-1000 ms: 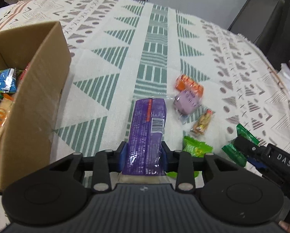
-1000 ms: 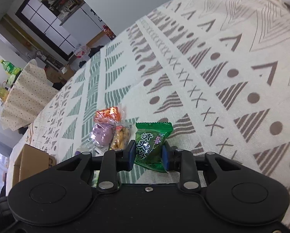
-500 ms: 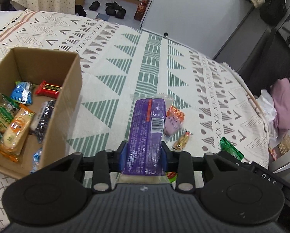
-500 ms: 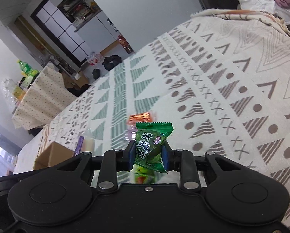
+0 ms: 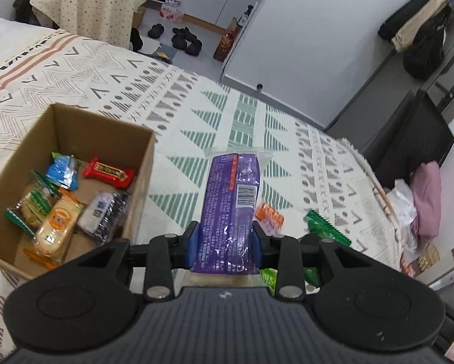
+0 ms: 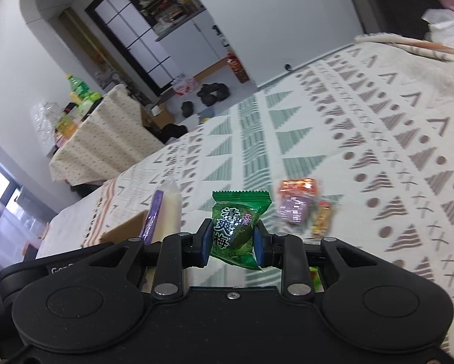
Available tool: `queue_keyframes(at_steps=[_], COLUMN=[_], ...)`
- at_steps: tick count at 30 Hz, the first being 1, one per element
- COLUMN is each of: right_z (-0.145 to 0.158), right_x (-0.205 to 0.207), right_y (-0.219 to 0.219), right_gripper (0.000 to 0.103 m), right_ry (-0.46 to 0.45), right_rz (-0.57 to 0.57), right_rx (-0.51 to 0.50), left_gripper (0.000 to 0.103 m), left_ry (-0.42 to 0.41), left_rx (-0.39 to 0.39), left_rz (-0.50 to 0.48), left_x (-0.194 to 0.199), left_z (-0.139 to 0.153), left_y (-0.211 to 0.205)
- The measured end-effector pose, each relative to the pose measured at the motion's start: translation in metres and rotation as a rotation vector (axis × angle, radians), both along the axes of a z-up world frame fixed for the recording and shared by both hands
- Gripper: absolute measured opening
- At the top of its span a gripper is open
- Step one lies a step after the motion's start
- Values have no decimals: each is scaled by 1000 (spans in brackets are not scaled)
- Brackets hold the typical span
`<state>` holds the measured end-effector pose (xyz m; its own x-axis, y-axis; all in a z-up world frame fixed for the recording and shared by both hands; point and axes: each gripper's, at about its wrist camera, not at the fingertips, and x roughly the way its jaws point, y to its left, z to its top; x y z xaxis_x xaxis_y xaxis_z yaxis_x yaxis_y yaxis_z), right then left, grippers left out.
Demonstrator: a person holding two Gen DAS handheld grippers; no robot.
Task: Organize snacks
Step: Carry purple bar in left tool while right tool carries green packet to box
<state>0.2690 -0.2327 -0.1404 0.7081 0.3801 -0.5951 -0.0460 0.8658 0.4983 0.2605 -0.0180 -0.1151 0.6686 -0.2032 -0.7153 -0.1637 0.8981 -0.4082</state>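
Left gripper (image 5: 225, 247) clamping purple packet (image 5: 228, 212), orange snack (image 5: 269, 215) blurred, perhaps half-hidden

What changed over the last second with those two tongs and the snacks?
Both tongs lifted their snacks off the patterned cloth: the left tongs raised the purple packet near the cardboard box, and the right tongs raised the green candy. Neither let go. The box and its contents stayed put.

Purple packet (image 5: 227, 209), green packet (image 6: 236, 227), green-triangled cloth (image 5: 257, 121).
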Motion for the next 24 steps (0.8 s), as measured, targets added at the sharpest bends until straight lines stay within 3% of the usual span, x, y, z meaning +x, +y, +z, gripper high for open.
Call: queue_keyframes(at_steps=[8,24], right_z=[12,19], right_x=[7,12], right_y=[37,107], right_gripper=[28,28], right_ry=[-17,-33], right_rz=[43,130], right_rx=[10,1], left_gripper=[34,34], left_ry=[-14,35], left_rx=[-34,-90], left_rz=[66,213], left_x=[-1,-5], left_z=[10,0], left_y=[42,117])
